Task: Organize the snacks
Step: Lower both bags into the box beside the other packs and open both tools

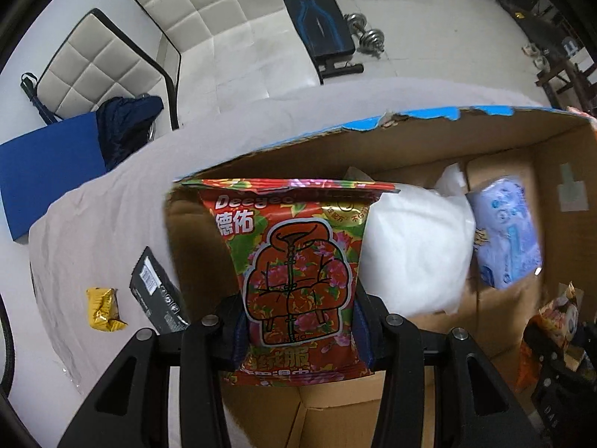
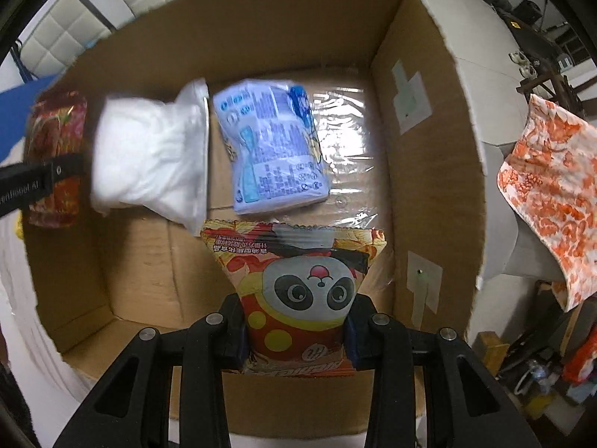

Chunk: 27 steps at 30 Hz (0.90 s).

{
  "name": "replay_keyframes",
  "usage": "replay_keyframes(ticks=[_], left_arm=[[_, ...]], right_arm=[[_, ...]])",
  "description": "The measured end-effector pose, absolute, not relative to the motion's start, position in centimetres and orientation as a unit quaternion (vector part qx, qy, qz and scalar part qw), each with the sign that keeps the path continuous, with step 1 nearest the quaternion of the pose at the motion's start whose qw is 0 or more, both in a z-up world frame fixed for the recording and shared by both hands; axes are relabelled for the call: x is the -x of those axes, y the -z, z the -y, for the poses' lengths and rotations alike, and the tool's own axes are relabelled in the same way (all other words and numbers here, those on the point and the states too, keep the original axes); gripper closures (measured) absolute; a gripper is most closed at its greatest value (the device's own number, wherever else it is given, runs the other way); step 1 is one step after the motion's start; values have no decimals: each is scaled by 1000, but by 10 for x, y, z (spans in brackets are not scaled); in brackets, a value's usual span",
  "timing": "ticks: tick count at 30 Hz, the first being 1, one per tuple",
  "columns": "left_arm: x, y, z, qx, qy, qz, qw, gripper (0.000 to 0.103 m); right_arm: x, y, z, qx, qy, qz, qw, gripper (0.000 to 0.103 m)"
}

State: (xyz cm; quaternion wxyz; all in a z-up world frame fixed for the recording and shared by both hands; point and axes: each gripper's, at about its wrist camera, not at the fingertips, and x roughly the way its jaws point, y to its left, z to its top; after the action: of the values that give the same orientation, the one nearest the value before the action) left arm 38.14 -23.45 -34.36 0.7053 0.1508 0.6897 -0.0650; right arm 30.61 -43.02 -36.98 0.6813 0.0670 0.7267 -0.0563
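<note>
Two puffy snack packs are held over the cardboard box right now. The red floral pack is pinched near its bottom seam by the left hand-held gripper, and the panda pack likewise by the right hand-held gripper. Both are probably light, air-filled, crinkly and slippery, so the flat seam should be gripped, not the crushable belly. A white bag and blue pack are already inside.

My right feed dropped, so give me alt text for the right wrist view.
The right tongs grip a panda snack bag over an open cardboard box. Inside lie a white bag and a blue packet; the left tongs hold a red floral bag at the box's left edge.
</note>
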Motion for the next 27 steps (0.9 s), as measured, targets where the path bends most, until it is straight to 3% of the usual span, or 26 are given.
replay_keyframes(ticks=[16,19,27], left_arm=[[-398,377,223,-71,75,-747,657,60],[-401,377,218,-43,77,-755,650,59],[-400,362,216,-24,82,-755,650,52]], right_arm=[[-326,418,426,-35,51,-766,640,61],[-328,416,426,-42,47,-766,639,49],[-328,402,420,-40,47,-757,650,42]])
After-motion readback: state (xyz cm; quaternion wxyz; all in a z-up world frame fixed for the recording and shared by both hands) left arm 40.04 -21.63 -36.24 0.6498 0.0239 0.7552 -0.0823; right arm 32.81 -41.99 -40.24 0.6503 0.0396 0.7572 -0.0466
